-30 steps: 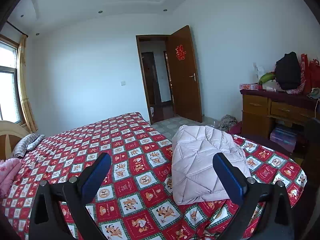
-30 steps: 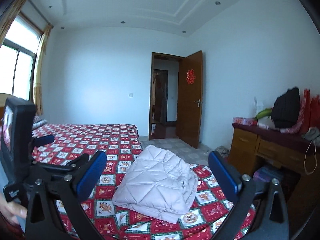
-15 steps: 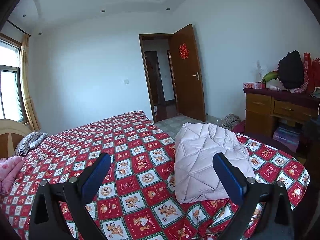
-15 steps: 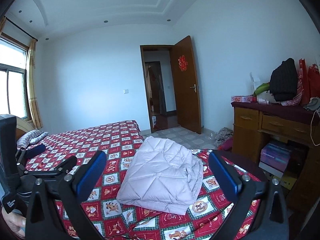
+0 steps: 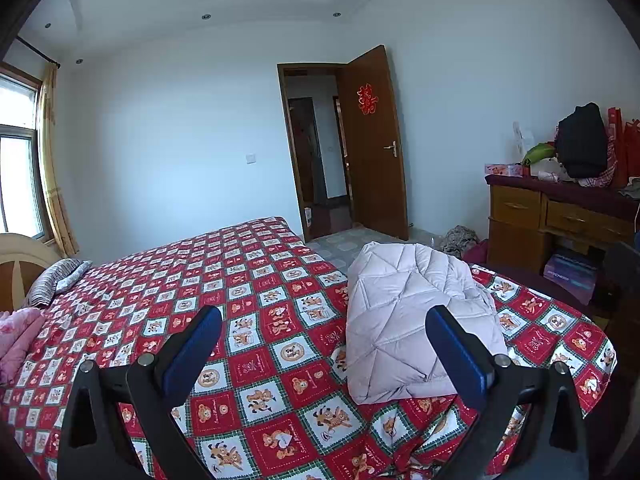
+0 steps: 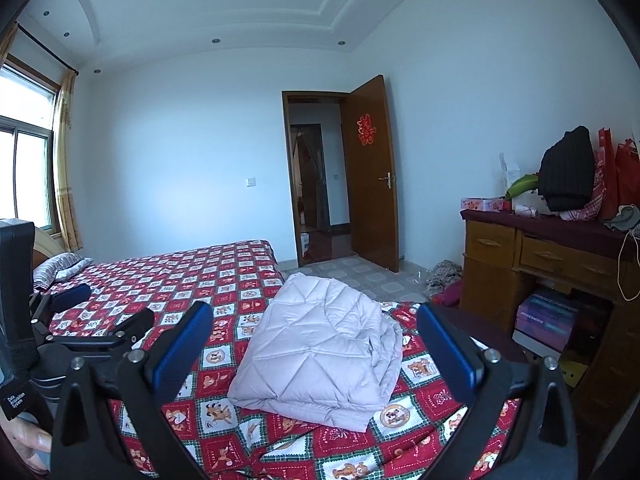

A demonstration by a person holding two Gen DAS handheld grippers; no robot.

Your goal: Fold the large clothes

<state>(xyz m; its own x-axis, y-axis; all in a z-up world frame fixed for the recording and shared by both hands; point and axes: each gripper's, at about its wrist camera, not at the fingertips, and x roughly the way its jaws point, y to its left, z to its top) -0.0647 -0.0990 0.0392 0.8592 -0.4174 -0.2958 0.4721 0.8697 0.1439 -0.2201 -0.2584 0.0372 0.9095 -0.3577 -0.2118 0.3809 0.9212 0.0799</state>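
A pale quilted down jacket (image 6: 320,344) is seen lying folded into a compact bundle on the bed (image 6: 168,280), near the foot corner closest to the wooden desk (image 6: 532,256). It is judged to be light, soft and puffy, with a smooth shell that may slide between pads and a filling that will spring back, so folds are likely to loosen unless pressed down. Hold would best be taken at the stacked layered edge along the near side, with all layers pinched together. The left hand-held gripper (image 5: 324,344) is held wide apart above the bedspread, with nothing between its pads. The right hand-held gripper (image 6: 316,340) is likewise spread wide and empty, raised clear of the jacket.
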